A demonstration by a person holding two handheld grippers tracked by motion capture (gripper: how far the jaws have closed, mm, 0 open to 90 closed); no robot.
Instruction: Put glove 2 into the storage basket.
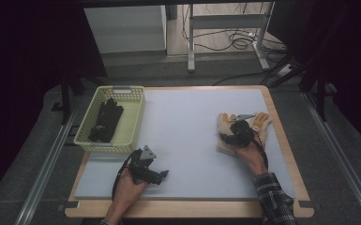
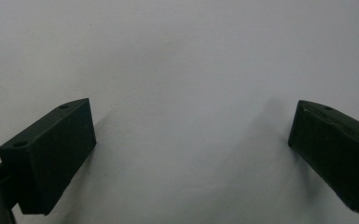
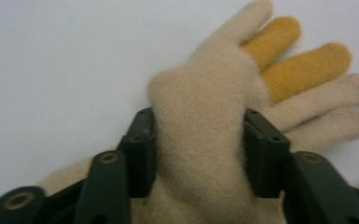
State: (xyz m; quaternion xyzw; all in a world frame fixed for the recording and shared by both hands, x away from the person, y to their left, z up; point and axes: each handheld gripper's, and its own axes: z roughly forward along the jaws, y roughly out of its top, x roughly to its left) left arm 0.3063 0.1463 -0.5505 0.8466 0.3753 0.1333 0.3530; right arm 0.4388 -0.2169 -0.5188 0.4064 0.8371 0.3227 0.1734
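Right gripper view: your right gripper [image 3: 198, 140] pinches the cream glove [image 3: 205, 121] | left gripper [image 2: 191, 154] gapes empty | next: lift toward basket [image 1: 136, 117].

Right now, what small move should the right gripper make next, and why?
Probably lift a little. The right gripper has bunched a fold of the cream glove between its pads, so it seems held; the yellow basket already holds a black pair.

glove [image 3: 200, 140]: we saw cream knit, with two mustard-yellow fingers at 1 o'clock
right gripper [image 3: 198, 154]: we noted black
basket [image 1: 133, 123]: pale yellow lattice, at 9 o'clock on the mat
dark gloves [image 1: 106, 120]: black, inside it
mat [image 1: 187, 140]: pale grey-blue
sleeve [image 1: 274, 197]: dark plaid
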